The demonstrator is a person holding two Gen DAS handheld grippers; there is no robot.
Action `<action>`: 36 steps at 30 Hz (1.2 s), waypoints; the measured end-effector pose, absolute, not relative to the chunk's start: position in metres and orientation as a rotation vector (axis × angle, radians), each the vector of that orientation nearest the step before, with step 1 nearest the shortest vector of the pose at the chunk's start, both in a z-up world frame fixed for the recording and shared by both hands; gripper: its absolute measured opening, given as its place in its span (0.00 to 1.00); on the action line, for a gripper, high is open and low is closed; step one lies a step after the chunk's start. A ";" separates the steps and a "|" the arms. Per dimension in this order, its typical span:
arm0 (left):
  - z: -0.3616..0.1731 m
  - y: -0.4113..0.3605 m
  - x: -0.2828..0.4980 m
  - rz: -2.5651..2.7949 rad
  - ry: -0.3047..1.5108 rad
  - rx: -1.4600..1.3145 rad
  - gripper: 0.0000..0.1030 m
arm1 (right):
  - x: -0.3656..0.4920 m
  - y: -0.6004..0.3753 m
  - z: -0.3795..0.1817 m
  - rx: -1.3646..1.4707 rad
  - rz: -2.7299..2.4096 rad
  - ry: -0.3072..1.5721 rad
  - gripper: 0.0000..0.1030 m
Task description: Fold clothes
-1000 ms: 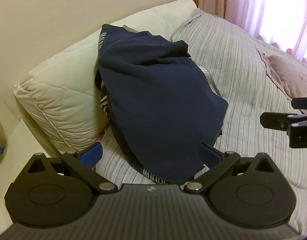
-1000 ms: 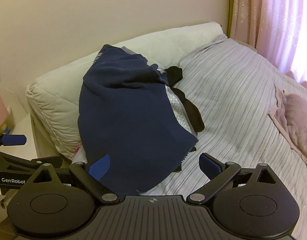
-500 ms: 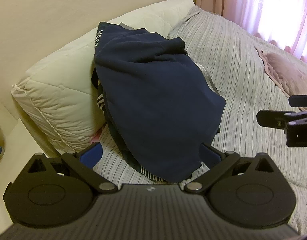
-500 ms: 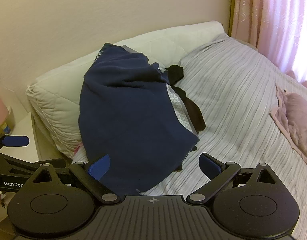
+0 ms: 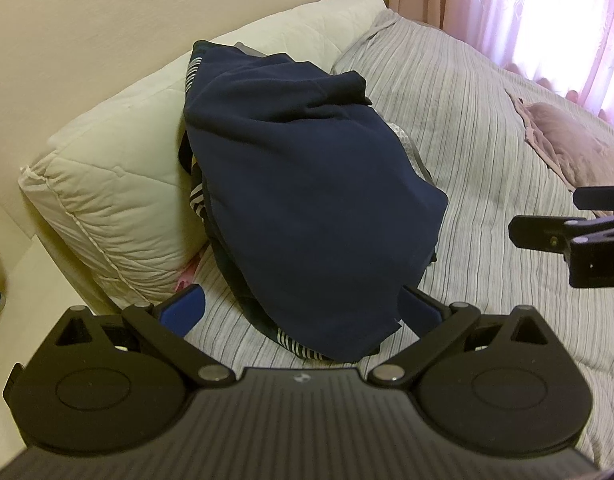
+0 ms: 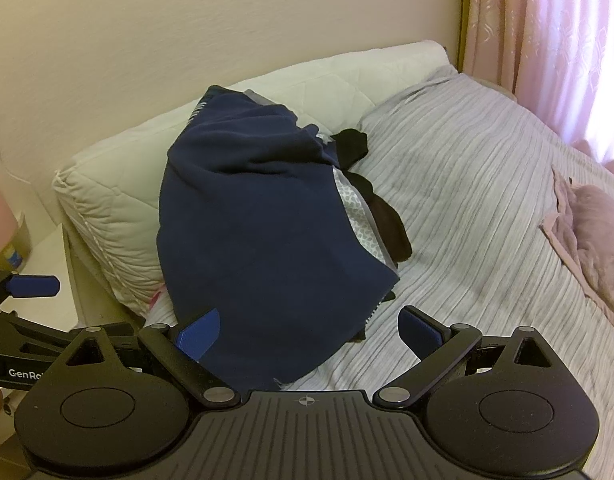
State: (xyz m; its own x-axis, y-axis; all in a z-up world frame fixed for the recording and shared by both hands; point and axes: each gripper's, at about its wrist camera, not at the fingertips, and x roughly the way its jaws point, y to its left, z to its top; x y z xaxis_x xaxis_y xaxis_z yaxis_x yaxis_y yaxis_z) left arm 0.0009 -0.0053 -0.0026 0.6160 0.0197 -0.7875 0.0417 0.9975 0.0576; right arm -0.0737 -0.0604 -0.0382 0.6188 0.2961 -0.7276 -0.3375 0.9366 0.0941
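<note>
A pile of clothes leans against a cream pillow on the bed. A navy garment covers the pile; striped fabric pokes out beneath it, and a grey patterned piece and a black piece show at its right side. My left gripper is open, its blue pads either side of the pile's near hem, holding nothing. My right gripper is open too, just short of the navy garment's lower edge. Each gripper shows at the edge of the other's view.
The bed has a grey striped cover with open room to the right of the pile. A pink cloth lies at the far right. Pink curtains hang behind. A white bedside surface stands left of the pillow.
Both grippers have drifted slightly closer to the pile; the left view has shifted a little so the pile sits lower and nearer. Nothing has been grasped.
</note>
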 end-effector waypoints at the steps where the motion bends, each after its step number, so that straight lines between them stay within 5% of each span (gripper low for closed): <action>1: -0.003 -0.005 0.001 -0.013 0.908 0.072 0.98 | -0.074 -0.061 -0.038 -0.054 0.364 0.827 0.95; 36: -0.009 -0.008 0.005 0.007 0.928 0.069 0.98 | -0.066 -0.072 -0.049 -0.057 0.389 0.853 0.95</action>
